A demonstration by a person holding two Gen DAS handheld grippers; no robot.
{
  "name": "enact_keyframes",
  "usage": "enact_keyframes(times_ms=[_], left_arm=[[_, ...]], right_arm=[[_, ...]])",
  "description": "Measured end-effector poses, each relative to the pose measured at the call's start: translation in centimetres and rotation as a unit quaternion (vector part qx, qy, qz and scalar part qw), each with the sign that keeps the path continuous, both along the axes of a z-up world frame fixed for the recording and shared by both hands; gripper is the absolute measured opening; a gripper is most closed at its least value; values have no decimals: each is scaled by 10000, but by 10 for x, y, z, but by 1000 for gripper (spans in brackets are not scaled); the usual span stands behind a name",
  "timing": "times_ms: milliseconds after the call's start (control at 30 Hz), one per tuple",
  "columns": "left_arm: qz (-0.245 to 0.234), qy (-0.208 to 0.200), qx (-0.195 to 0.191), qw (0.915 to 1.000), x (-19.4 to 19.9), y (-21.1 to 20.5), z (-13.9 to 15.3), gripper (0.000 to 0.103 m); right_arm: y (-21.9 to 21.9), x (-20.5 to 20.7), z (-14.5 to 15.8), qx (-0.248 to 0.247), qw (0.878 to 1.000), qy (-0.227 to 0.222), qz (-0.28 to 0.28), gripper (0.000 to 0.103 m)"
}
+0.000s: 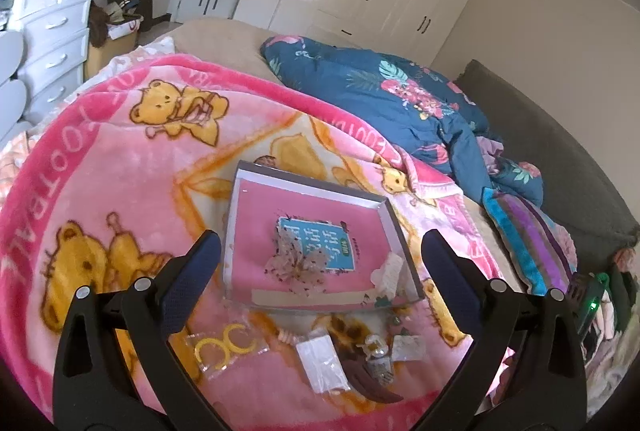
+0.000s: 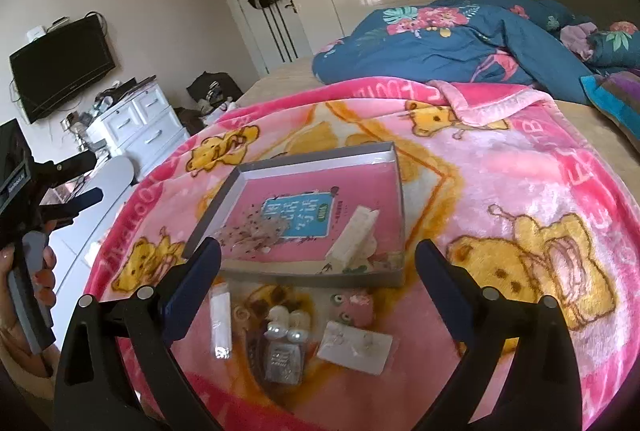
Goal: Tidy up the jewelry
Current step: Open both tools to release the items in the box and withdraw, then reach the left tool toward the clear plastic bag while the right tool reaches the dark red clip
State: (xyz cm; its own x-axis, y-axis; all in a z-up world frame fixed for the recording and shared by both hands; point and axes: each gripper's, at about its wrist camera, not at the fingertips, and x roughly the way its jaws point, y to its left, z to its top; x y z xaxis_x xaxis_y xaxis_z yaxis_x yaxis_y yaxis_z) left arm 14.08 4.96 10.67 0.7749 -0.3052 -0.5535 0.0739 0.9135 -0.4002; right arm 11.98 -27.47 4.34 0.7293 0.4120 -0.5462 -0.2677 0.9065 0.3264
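Observation:
A shallow grey tray (image 1: 386,209) (image 2: 224,199) with a pink book-cover bottom lies on the pink bear blanket. In it lie a beaded floral piece (image 1: 294,263) (image 2: 256,231) and a white hair clip (image 1: 390,271) (image 2: 354,231). In front of the tray lie loose pieces: yellow hoops in a clear bag (image 1: 224,345), a clear packet (image 1: 322,361) (image 2: 221,319), a pearl clip (image 1: 376,351) (image 2: 284,331), an earring card (image 2: 354,345) and a pink piece (image 2: 356,305). My left gripper (image 1: 320,287) is open above them. My right gripper (image 2: 320,295) is open above them too.
The pink blanket (image 1: 100,167) covers a bed, with a blue floral quilt (image 1: 380,87) (image 2: 460,39) behind it. A white drawer chest (image 1: 52,43) (image 2: 136,127) stands left. The left gripper's body (image 2: 36,199), held in a hand, shows at the right wrist view's left edge.

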Motion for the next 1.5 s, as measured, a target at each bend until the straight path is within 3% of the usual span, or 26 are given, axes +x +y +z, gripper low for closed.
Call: enact_keyframes(times_ms=[300, 833, 1333, 1500], left_arm=[[-120, -18, 13, 9999, -14, -9, 0, 94], [-245, 528, 171, 9982, -28, -26, -45, 94], [-512, 1157, 369, 9913, -29, -47, -95, 94], [-531, 1333, 382, 9889, -24, -49, -107, 94]], right_arm=[[10, -20, 2, -70, 9997, -33, 242, 97], [28, -46, -23, -311, 9966, 233, 722, 97], [44, -60, -52, -663, 9902, 522, 1110, 96], [54, -64, -65, -829, 9856, 642, 1323, 82]])
